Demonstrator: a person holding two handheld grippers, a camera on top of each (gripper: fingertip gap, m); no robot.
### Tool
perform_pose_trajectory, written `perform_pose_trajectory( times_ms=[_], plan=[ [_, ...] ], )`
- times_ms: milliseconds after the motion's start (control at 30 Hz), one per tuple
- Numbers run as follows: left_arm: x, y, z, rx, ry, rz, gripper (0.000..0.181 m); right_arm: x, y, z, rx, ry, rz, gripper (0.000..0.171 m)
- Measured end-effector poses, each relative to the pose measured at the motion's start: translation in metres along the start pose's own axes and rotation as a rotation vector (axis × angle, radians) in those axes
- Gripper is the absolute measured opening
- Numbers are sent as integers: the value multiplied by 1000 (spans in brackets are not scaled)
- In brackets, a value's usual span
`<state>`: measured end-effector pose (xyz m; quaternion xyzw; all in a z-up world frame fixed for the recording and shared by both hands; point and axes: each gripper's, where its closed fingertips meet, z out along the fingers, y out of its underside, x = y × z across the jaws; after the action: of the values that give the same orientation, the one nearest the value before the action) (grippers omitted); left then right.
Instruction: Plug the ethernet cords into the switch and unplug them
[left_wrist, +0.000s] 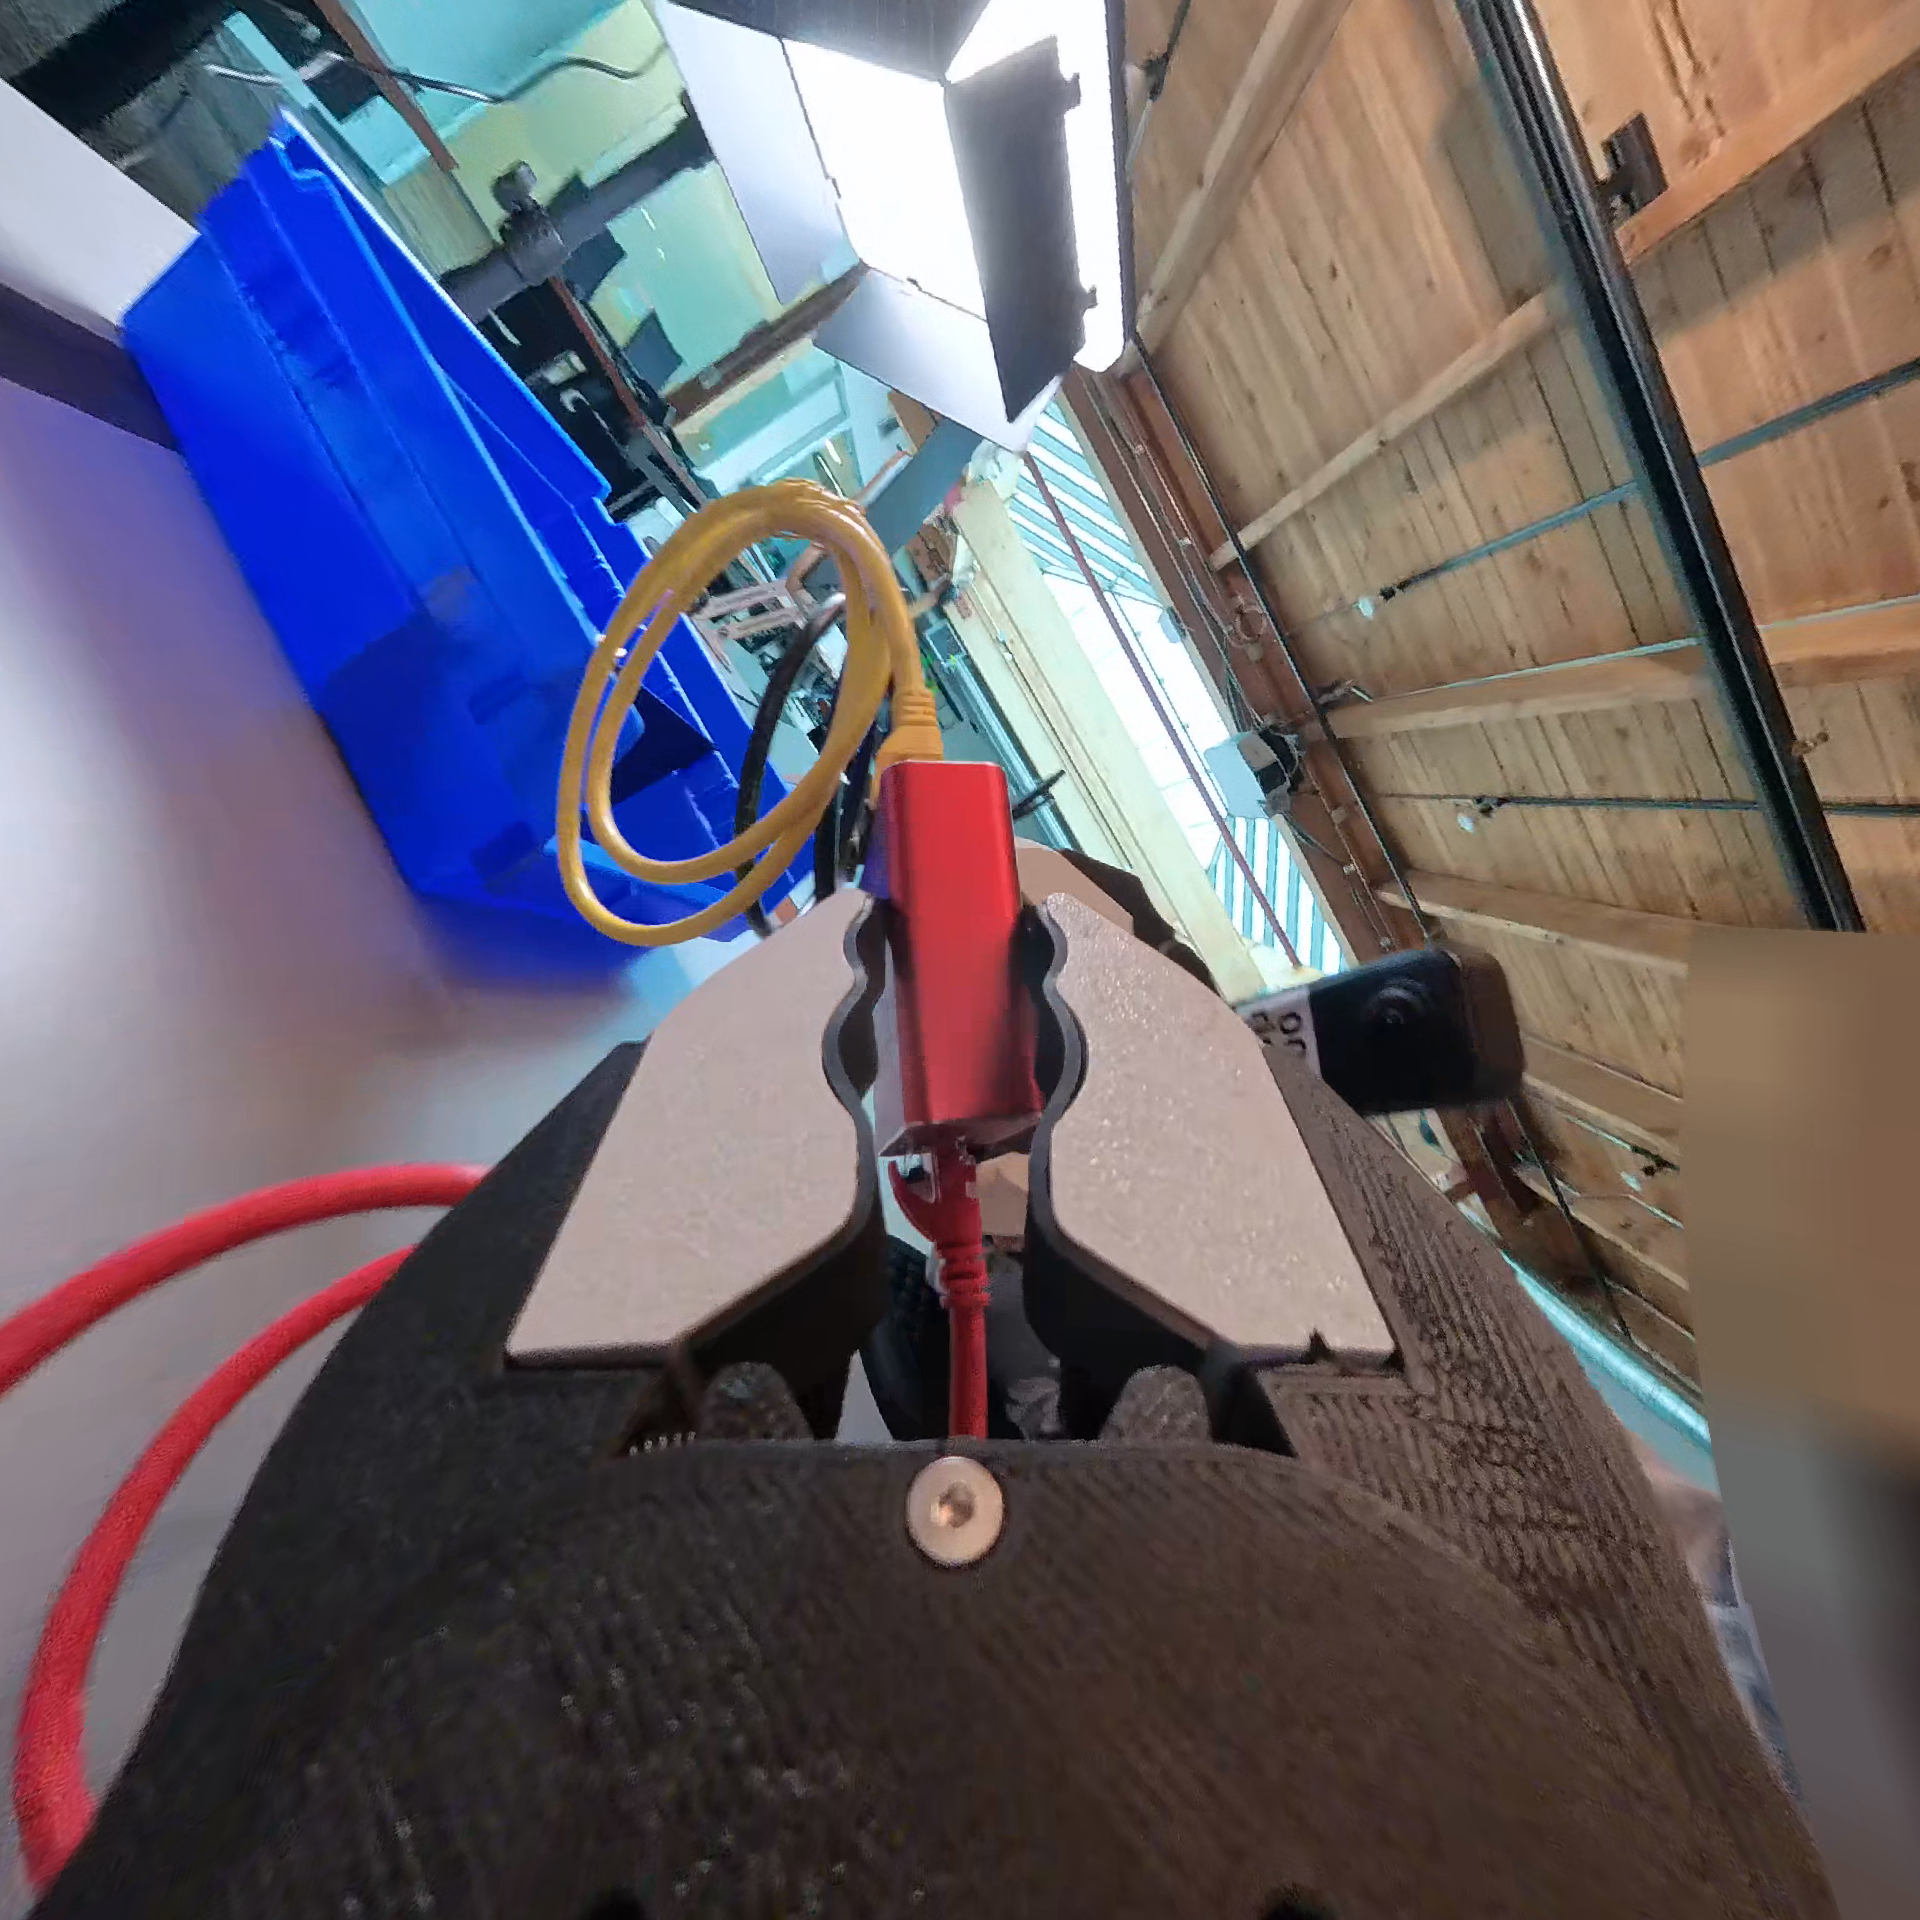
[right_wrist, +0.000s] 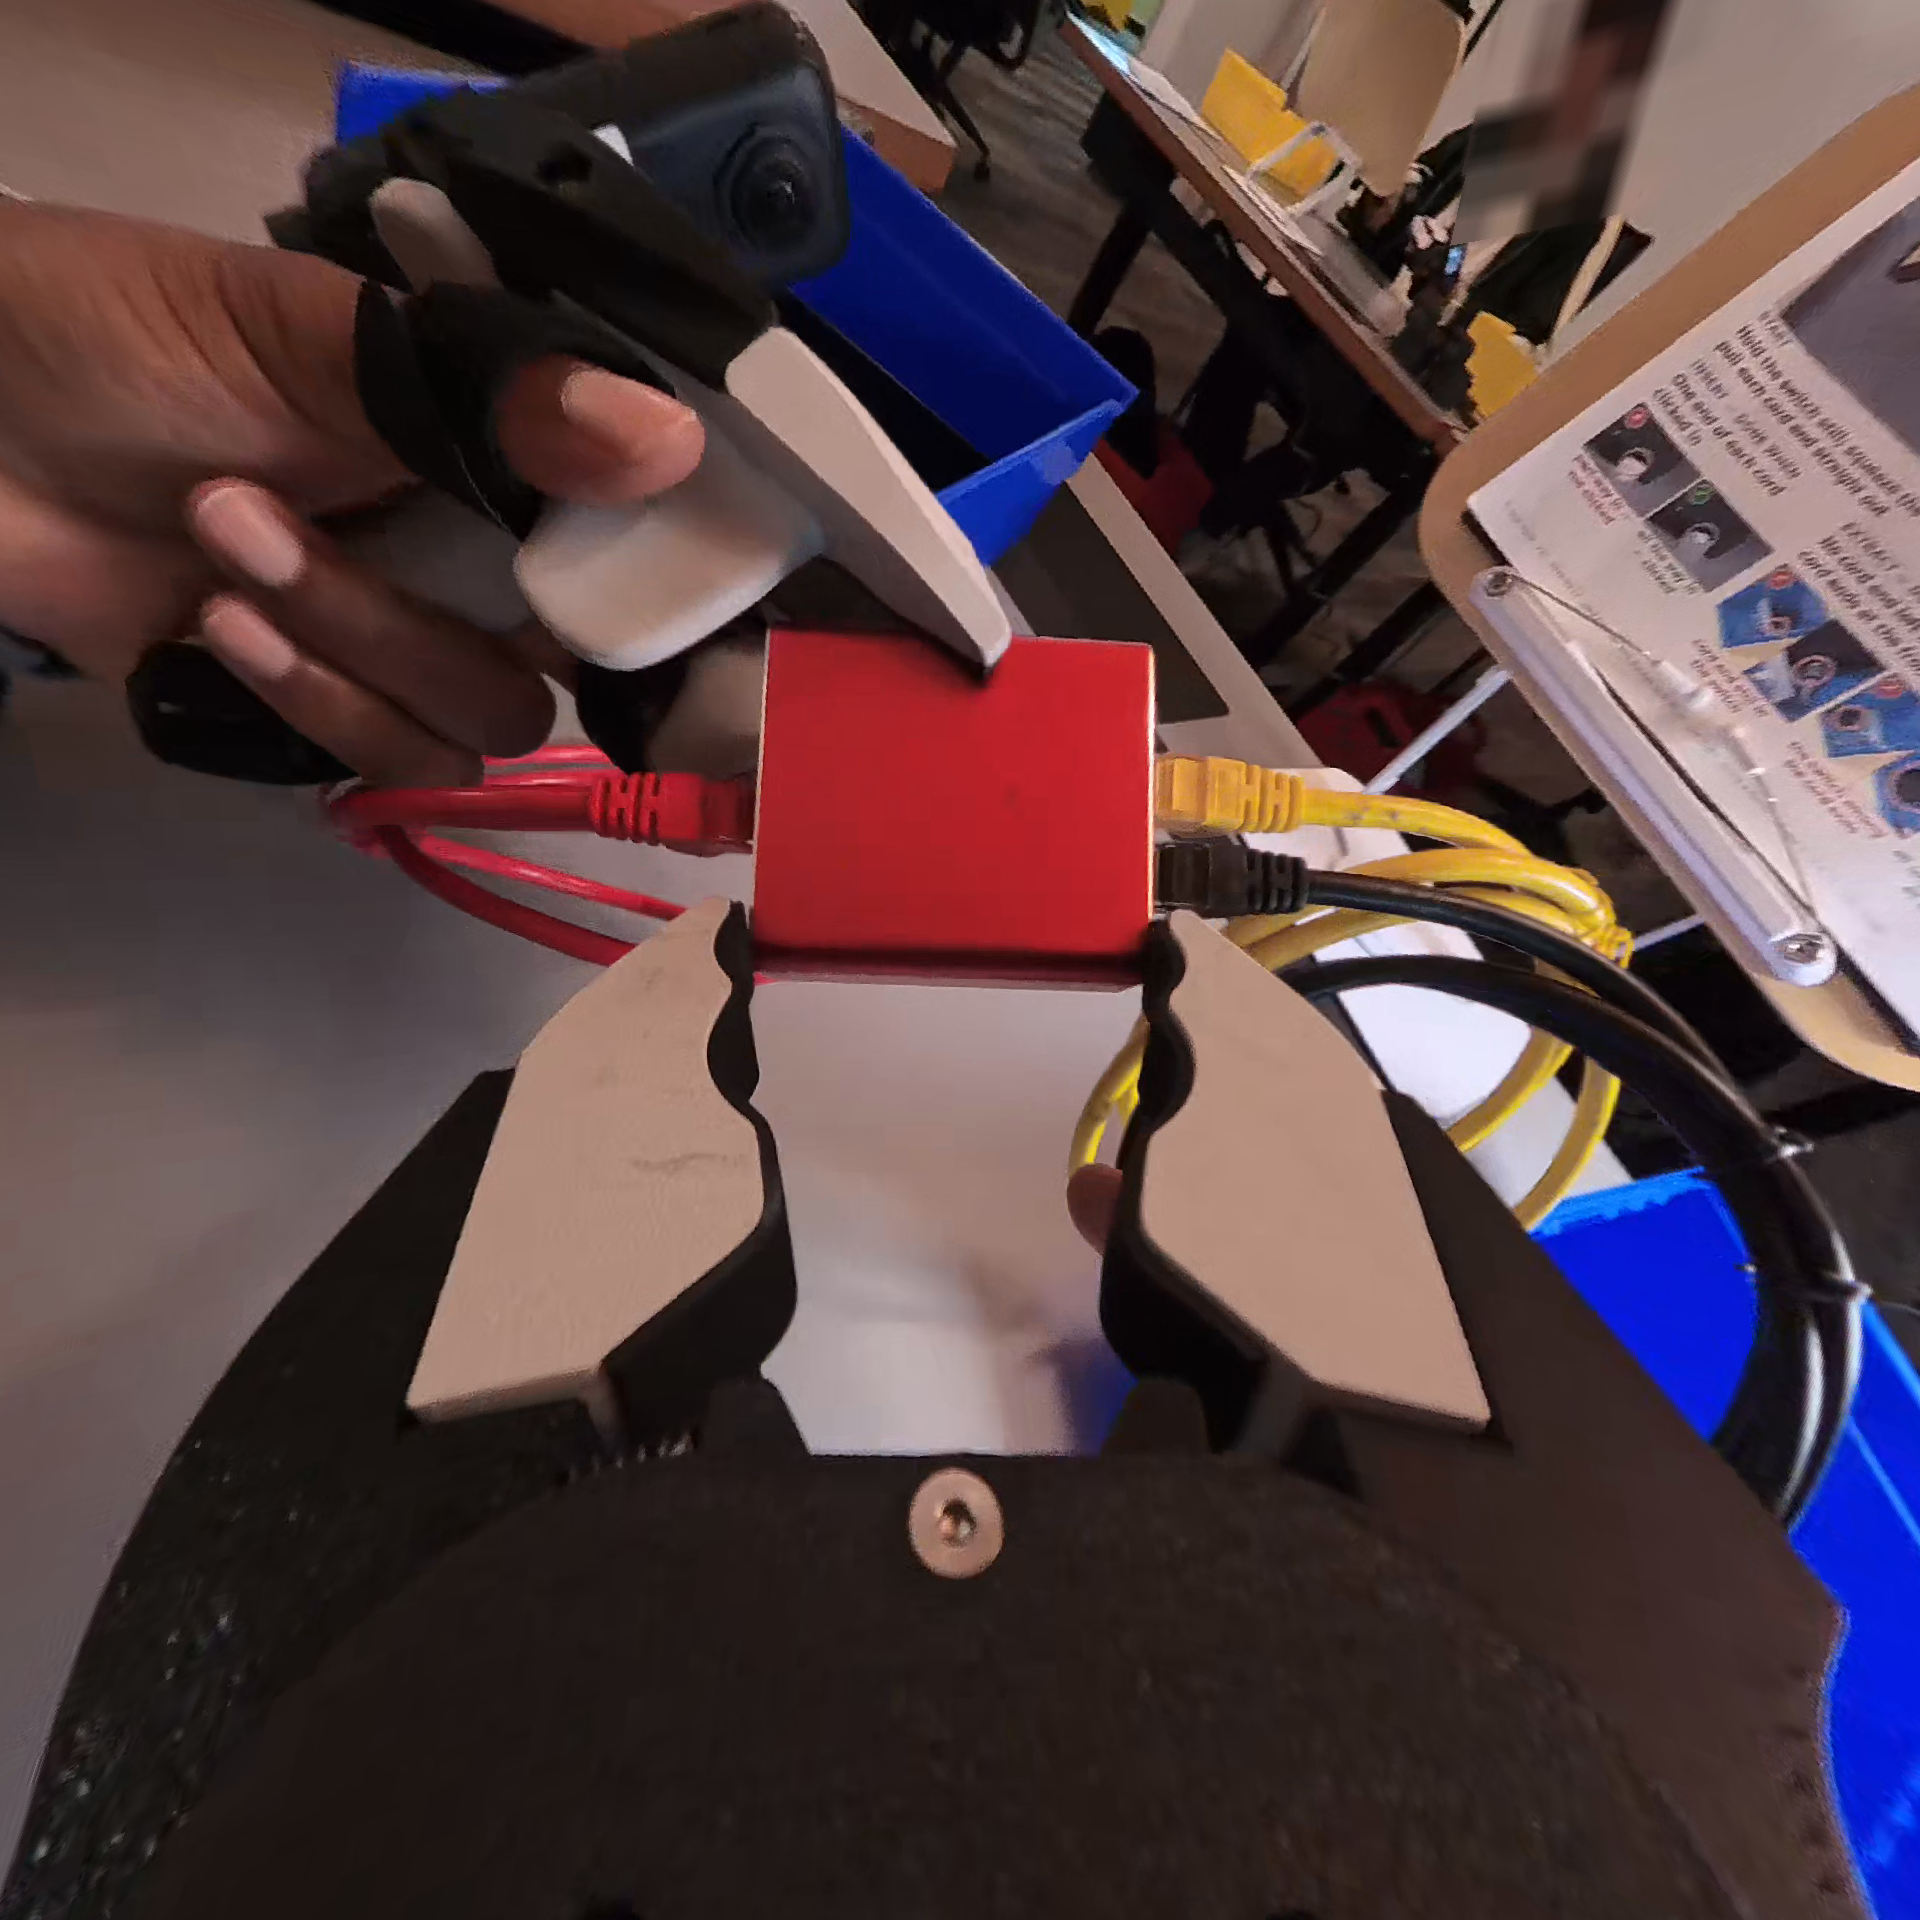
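The red switch (left_wrist: 956, 956) is clamped between my left gripper's (left_wrist: 956, 935) fingers, above the table. A red cord (left_wrist: 961, 1278) is plugged into its near end and a coiled yellow cord (left_wrist: 727, 717) into its far end. In the right wrist view the switch (right_wrist: 951, 800) has the red plug (right_wrist: 665, 805) on its left side, and a yellow plug (right_wrist: 1226, 795) and a black plug (right_wrist: 1231, 878) on its right side. My right gripper (right_wrist: 945, 940) is open, its tips beside the switch's two lower corners. The left gripper's upper finger (right_wrist: 862, 499) presses the switch's top.
A hand (right_wrist: 208, 416) holds the left gripper. Blue bins stand behind (left_wrist: 416, 582) (right_wrist: 956, 343) and at the right (right_wrist: 1766, 1403). An instruction sheet on a board (right_wrist: 1714, 623) is at the right. The white table (right_wrist: 156, 1039) lies below. A light panel (left_wrist: 935, 208) hangs above.
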<state>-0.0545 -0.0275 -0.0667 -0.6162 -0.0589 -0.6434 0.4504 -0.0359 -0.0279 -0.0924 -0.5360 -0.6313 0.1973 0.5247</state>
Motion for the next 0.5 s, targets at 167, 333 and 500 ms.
perform_pose_trajectory(
  times_ms=[167,333,500],
  plan=[
    [39,1,-2,-180,103,269,41,7,-16,-25,138,-236,282,72],
    [54,-11,-18,-294,-28,906,51,6,-25,-59,241,-591,551,72],
    [55,18,-11,-407,-68,1334,56,-13,-30,-70,227,-820,660,71]
  ],
)
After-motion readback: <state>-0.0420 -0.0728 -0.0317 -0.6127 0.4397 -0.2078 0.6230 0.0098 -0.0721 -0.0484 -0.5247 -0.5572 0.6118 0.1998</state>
